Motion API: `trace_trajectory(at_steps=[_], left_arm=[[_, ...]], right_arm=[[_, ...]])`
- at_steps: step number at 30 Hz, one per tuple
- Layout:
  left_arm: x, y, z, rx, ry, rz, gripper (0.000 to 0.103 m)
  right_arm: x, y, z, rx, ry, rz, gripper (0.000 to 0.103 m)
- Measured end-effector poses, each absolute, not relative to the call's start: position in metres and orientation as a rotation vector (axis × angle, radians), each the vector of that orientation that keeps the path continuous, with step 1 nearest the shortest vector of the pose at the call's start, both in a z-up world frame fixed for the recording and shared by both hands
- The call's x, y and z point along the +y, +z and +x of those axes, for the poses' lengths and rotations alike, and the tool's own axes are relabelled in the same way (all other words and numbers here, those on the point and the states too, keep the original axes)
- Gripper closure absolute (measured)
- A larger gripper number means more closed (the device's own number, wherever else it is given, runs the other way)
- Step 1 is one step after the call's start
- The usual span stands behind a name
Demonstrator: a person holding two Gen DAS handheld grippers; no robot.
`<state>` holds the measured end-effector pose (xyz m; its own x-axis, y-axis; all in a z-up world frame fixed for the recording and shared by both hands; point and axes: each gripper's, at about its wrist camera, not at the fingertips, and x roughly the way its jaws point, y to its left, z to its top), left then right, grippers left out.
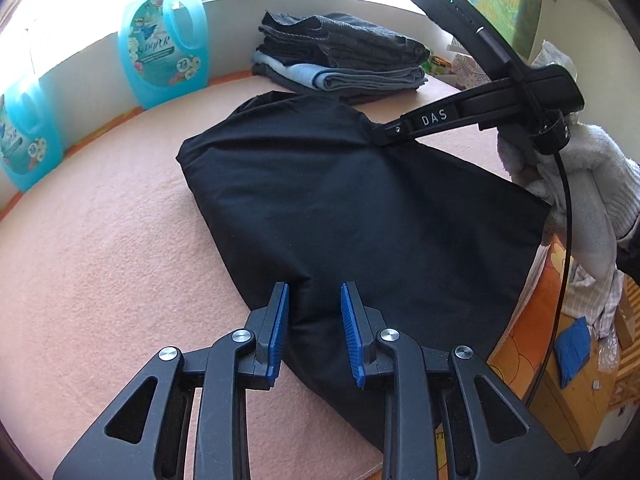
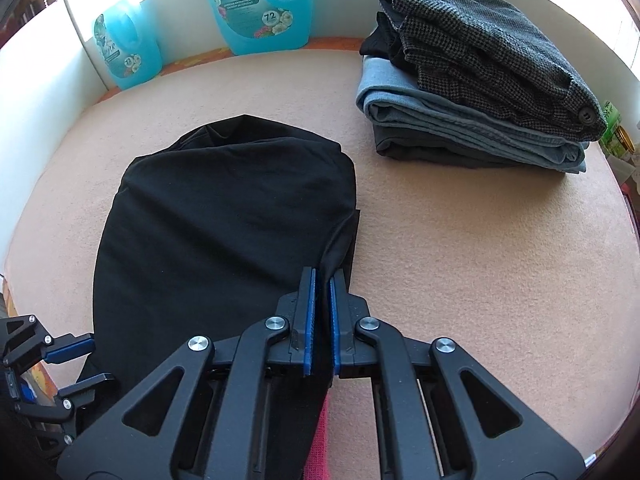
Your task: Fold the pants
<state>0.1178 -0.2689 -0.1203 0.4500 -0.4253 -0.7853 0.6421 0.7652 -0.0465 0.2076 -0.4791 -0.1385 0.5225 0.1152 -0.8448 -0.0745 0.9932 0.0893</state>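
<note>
A peach blanket (image 2: 460,248) covers the table, with blue detergent jugs (image 2: 260,4) at 12 o'clock and folded clothes (image 2: 480,92) at 2. The black pants (image 2: 224,208) lie at centre. The right gripper (image 2: 322,280) pinches their edge with fingers nearly together; the left gripper (image 1: 314,292), fingers spread, straddles a fold without pressing it.

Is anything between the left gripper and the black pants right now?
Nothing visible. The left gripper sits right over the black pants with cloth between its parted blue pads; the right gripper already pinches the far edge.
</note>
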Motion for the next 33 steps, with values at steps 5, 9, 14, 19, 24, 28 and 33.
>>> trace_trajectory(at_steps=[5,9,14,19,24,28,33], left_arm=[[-0.266,-0.121,0.119,0.877,-0.680,0.269,0.078],[-0.266,-0.120,0.118,0.868,-0.685,0.269,0.078],[-0.262,-0.120,0.115,0.854,-0.687,0.257,0.078],[-0.258,-0.118,0.105,0.832,-0.687,0.272,0.078],[-0.254,-0.118,0.086,0.792,-0.690,0.304,0.078],[-0.251,-0.112,0.070,0.772,-0.690,0.303,0.078],[-0.248,-0.101,0.052,0.737,-0.702,0.316,0.078]], right_arm=[[-0.470,-0.095,0.195,0.887,0.108,0.016,0.090],[-0.430,-0.083,0.204,0.887,0.263,-0.062,0.082],[-0.386,-0.107,0.235,0.960,0.394,-0.107,0.077],[-0.363,-0.142,0.269,1.037,0.387,-0.149,0.077],[-0.377,-0.151,0.282,1.048,0.392,-0.052,0.077],[-0.390,-0.140,0.271,1.021,0.389,0.010,0.077],[-0.422,-0.115,0.223,0.962,0.391,0.082,0.076]])
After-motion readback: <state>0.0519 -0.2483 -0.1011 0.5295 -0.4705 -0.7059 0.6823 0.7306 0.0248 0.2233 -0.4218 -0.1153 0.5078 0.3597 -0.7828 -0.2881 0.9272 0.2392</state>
